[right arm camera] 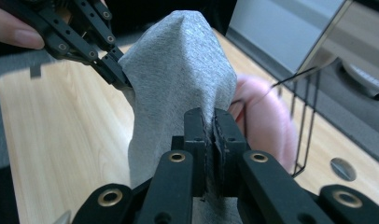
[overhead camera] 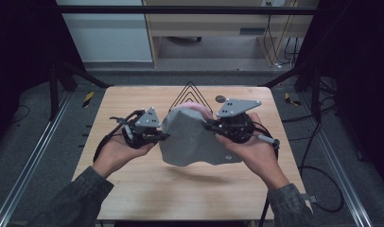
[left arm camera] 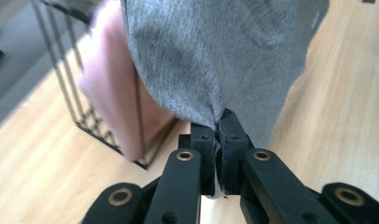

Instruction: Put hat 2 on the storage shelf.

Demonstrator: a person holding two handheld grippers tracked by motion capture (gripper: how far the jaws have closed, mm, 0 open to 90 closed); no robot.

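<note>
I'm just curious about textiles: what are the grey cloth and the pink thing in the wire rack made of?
The grey cloth looks like thin knit jersey: matte, heathered, draping in soft folds where each claw pinches it. The pink thing seems a fluffy, plush fabric with a fuzzy nap. The wire rack looks like thin black metal rod, probably painted.

Grey cloth [overhead camera: 195,139] hides most of pink bundle [overhead camera: 196,107] and lower wire rack [overhead camera: 192,94] behind it; cloth's top edge cut off in left gripper view; small mark on cloth illegible.
</note>
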